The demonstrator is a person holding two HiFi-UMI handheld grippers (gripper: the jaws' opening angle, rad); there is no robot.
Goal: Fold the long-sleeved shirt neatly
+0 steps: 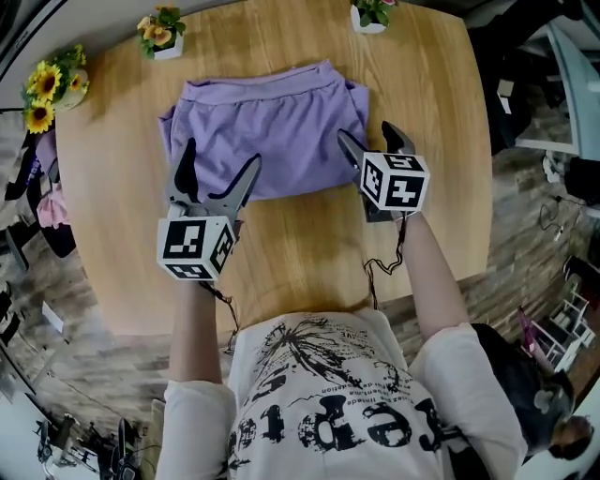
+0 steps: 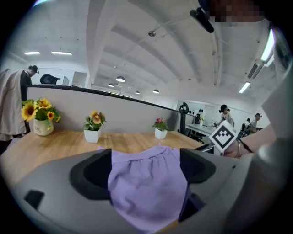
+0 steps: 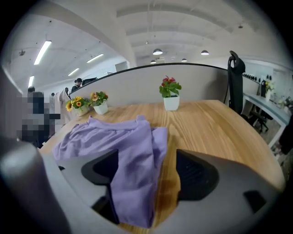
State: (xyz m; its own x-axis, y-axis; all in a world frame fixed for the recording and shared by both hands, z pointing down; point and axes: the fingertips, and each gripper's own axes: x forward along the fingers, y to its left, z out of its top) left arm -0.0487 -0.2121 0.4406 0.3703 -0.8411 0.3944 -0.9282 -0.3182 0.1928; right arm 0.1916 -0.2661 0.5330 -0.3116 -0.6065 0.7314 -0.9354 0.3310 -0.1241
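Observation:
A purple long-sleeved shirt [image 1: 267,127] lies folded into a rough rectangle on the far half of the round wooden table [image 1: 300,253]. My left gripper [image 1: 220,169] hangs over the shirt's near left edge, jaws wide open with nothing gripped. My right gripper [image 1: 367,139] stands open at the shirt's near right corner, also holding nothing. In the left gripper view the shirt [image 2: 146,183] fills the gap between the open jaws of the left gripper [image 2: 146,167]. In the right gripper view the shirt's folded right edge [image 3: 132,155] lies under the open right gripper [image 3: 146,171].
A sunflower vase [image 1: 52,89] stands at the table's far left. Two small white flower pots [image 1: 161,33] [image 1: 373,14] sit along the far edge. Bare wood lies between the shirt and the person's body. Office furniture stands on the floor at the right [image 1: 562,94].

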